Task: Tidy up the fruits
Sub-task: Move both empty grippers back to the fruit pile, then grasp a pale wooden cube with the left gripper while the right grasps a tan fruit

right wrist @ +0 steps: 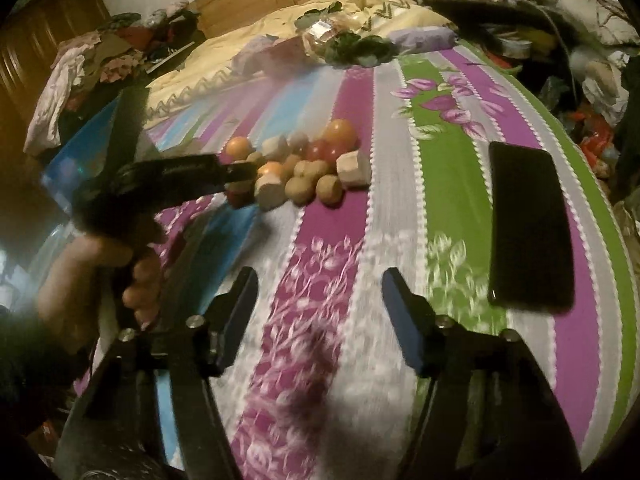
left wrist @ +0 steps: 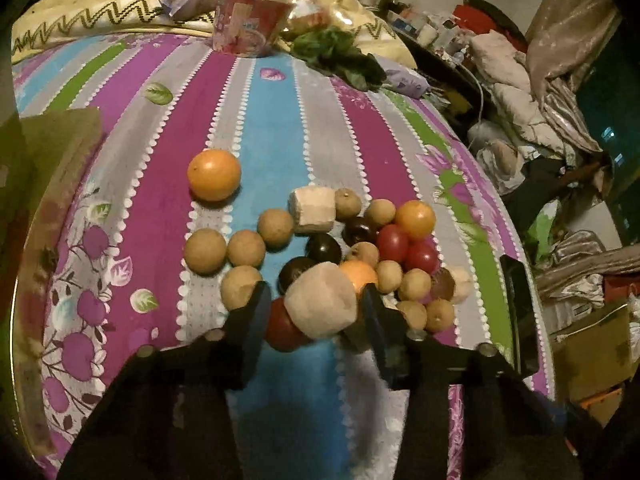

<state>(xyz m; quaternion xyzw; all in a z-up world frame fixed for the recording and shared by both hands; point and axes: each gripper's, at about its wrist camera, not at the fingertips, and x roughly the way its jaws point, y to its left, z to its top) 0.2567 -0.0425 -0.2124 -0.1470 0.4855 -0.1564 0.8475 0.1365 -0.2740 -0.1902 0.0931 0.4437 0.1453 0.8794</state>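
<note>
Left wrist — pale chunk (left wrist: pixel 321 300) between fingers (left wrist: pixel 256 312).

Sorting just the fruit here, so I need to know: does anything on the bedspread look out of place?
Yes. A black phone lies flat on the bedspread, right of the fruit pile. Leafy greens and a red printed cup sit beyond, near the pillow.

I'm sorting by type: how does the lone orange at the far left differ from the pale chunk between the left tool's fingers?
The orange is round, smooth and bright; the pale chunk is blocky, beige and matte. The orange sits apart from the pile; the chunk lies at the pile's near edge, between the left tool fingers. Both rest on the striped bedspread.
</note>
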